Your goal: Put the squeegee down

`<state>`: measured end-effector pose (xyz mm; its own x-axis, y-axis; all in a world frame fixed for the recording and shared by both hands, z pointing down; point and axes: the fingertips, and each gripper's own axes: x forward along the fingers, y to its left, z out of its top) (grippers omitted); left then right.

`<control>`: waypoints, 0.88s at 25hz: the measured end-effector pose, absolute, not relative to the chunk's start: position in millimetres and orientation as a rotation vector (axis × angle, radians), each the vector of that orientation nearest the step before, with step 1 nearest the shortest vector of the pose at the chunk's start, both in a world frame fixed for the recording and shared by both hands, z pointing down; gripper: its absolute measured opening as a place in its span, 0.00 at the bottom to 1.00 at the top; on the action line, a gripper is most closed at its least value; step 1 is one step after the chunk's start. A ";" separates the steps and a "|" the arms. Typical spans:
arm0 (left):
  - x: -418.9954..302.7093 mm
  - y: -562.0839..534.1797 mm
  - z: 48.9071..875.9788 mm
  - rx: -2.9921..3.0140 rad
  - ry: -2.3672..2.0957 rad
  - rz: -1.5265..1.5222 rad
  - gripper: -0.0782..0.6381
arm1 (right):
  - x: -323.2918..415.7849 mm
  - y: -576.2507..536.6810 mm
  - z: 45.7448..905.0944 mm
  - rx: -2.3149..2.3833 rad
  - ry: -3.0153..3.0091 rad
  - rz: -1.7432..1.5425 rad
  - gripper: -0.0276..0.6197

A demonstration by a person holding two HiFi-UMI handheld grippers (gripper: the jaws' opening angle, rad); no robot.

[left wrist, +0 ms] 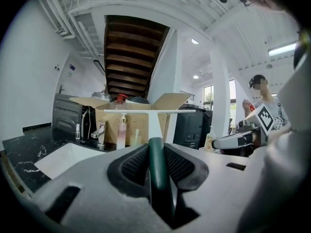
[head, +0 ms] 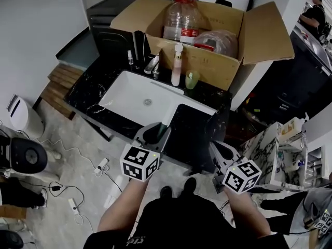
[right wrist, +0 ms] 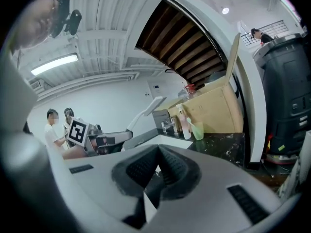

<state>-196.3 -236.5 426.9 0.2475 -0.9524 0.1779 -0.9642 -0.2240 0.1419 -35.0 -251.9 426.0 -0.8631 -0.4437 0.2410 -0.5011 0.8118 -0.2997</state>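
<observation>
The squeegee has a dark green handle [left wrist: 157, 171], a white neck and a long white blade [left wrist: 150, 111]. My left gripper [left wrist: 156, 148] is shut on the handle, with the blade held level out in front. In the head view the left gripper [head: 157, 132] hangs at the counter's near edge, and the squeegee handle [head: 165, 122] points over the white sink [head: 129, 95]. My right gripper [head: 216, 149] is lower right, off the counter's front edge. Its pads meet at the tip with nothing between them [right wrist: 158, 149]. It sees the squeegee blade [right wrist: 150, 105] to its left.
On the black marble counter [head: 194, 123] stand a faucet [head: 152, 64], a pink pump bottle [head: 177, 66] and a green cup [head: 192, 79]. Behind them is an open cardboard box [head: 228, 69] with large water bottles [head: 180, 19]. Cables and a power strip [head: 101, 165] lie on the floor.
</observation>
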 end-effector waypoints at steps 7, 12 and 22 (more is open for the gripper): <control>-182.6 -278.6 417.9 2.295 -1.818 0.092 0.25 | -40.2 -289.7 419.4 0.654 -2.876 0.579 0.05; -167.4 -305.9 417.9 2.265 -1.843 0.097 0.25 | -29.9 -322.8 421.8 0.600 -2.885 0.593 0.05; -148.0 -339.3 423.6 2.250 -1.851 0.181 0.25 | -29.3 -346.5 432.6 0.448 -2.888 0.543 0.05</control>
<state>-148.0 -339.3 423.6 0.1981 -0.9518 0.2340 -0.9792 -0.1812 0.0918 -29.3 -346.5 432.6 -0.9407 -0.2599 0.2183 -0.3214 0.8887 -0.3269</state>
